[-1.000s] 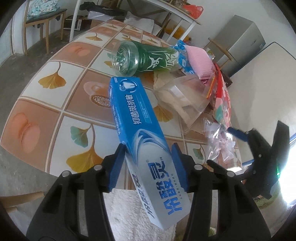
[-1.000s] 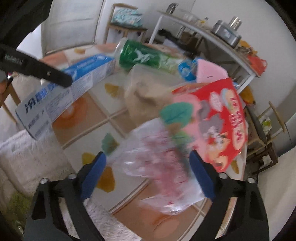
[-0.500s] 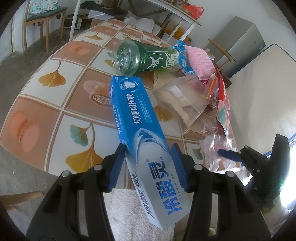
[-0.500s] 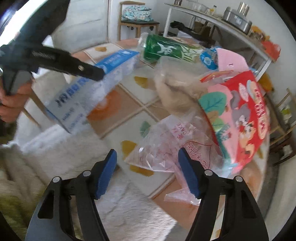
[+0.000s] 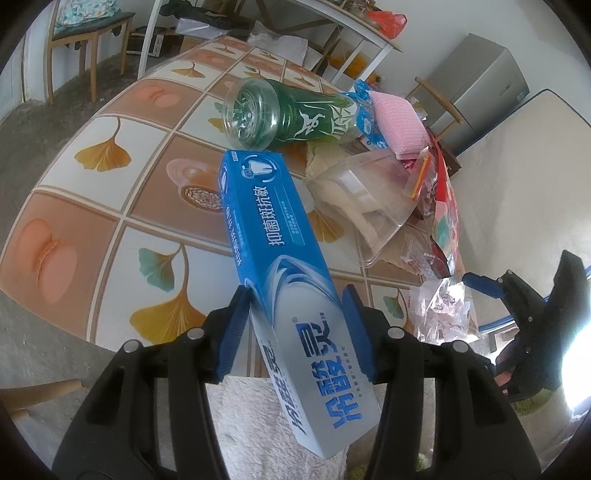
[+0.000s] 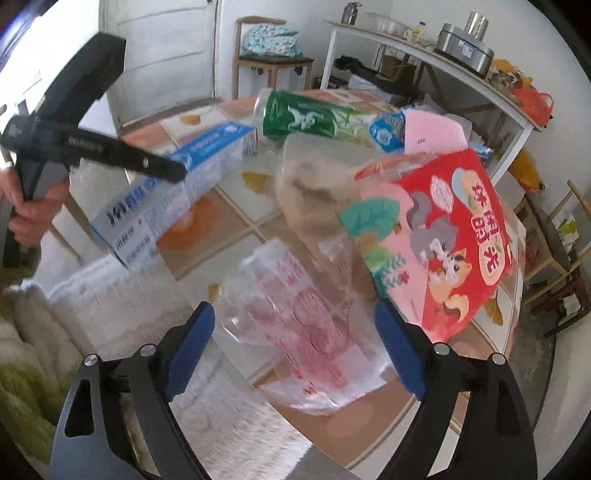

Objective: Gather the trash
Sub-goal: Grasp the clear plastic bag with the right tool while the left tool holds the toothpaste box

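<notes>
My left gripper (image 5: 295, 299) is shut on a blue toothpaste box (image 5: 273, 221), held tilted above the table's near edge; the box (image 6: 177, 184) also shows in the right wrist view. The jaws of my right gripper (image 6: 293, 314) are opening. Between them lies a clear plastic bag with red print (image 6: 306, 325), and the pads stand apart from it. That bag (image 5: 447, 310) hangs at the table's edge. Behind it lie a red snack pack (image 6: 443, 236), a clear tray (image 5: 365, 195) and a green bottle (image 5: 295, 114) on its side.
The table (image 5: 110, 155) has a ginkgo-leaf tile pattern. A pink pack (image 5: 395, 122) lies beside the bottle. A white fluffy cover (image 5: 240, 417) sits below the near edge. A chair (image 5: 88, 29) and a white shelf (image 6: 424, 48) stand behind; a mattress (image 5: 517, 177) leans at right.
The right gripper's jaws narrowed around the printed bag, then spread wide again, and the gripper shifted slightly. The left gripper and its toothpaste box have stayed still.
</notes>
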Tool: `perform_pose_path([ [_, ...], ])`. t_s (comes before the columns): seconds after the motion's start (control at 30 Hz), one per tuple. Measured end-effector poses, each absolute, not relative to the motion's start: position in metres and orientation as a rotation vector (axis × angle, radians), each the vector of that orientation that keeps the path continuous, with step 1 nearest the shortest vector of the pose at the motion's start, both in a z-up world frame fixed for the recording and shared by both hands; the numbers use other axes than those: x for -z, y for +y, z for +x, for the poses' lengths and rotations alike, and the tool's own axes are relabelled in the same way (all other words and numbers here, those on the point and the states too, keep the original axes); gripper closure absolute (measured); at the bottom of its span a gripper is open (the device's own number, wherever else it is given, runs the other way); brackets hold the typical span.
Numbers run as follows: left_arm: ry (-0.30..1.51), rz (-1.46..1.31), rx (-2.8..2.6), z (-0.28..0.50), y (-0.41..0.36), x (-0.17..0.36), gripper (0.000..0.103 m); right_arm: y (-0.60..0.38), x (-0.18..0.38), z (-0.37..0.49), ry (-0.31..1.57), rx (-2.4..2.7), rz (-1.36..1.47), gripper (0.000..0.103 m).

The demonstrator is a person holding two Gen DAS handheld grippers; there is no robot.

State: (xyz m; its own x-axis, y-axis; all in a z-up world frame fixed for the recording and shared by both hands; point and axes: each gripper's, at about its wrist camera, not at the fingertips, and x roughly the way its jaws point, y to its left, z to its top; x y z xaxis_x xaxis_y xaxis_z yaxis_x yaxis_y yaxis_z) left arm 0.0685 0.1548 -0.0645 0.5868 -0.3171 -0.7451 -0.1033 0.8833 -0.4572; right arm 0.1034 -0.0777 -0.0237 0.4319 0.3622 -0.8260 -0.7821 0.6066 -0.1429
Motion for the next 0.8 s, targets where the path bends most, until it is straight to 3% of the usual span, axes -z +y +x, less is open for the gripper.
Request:
perform_pose_path([
  [0.27, 0.945, -0.49, 0.129, 0.068, 0.156, 0.064, 0.054, -0.081, 0.044, 0.115, 0.931, -0.758, -0.574, 0.017],
  [0.53, 0.949, -0.499, 0.127, 0.069, 0.155, 0.066, 0.054, -0.079, 0.042, 0.113, 0.936, -0.679, -0.518, 0.057],
  [0.8, 0.971, -0.53, 0.104, 0.07, 0.155, 0.066, 0.054, -0.078, 0.025, 0.098, 0.891, -0.644, -0.409, 0.07],
])
